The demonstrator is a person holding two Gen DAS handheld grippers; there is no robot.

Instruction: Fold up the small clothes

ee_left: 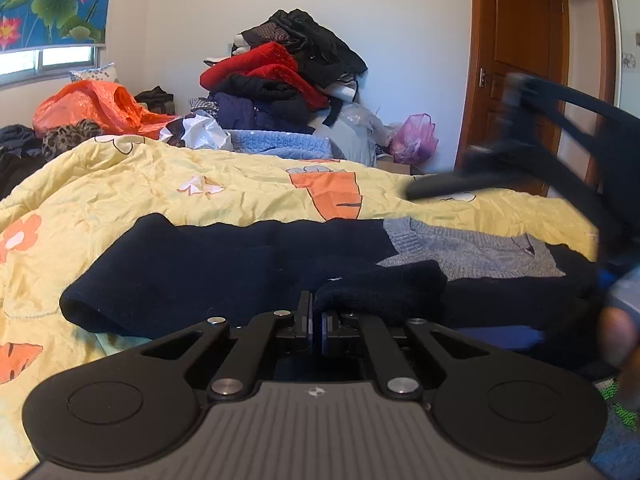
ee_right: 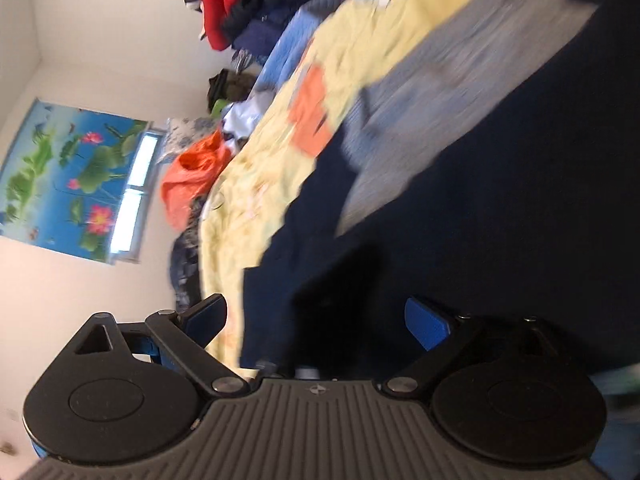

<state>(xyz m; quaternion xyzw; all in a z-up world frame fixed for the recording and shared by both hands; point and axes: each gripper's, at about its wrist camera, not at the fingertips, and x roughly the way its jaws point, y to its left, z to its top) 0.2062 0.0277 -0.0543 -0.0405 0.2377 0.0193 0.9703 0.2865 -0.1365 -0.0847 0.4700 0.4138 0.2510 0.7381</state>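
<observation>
Your left gripper pinches the navy sweater just ahead of its jaws; your right gripper gapes wide over it. One sleeve looks folded; body remains

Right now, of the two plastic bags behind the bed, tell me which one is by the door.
The pink plastic bag, low beside the wooden door. The orange plastic bag lies far over under the window, beyond the yellow quilt.
</observation>
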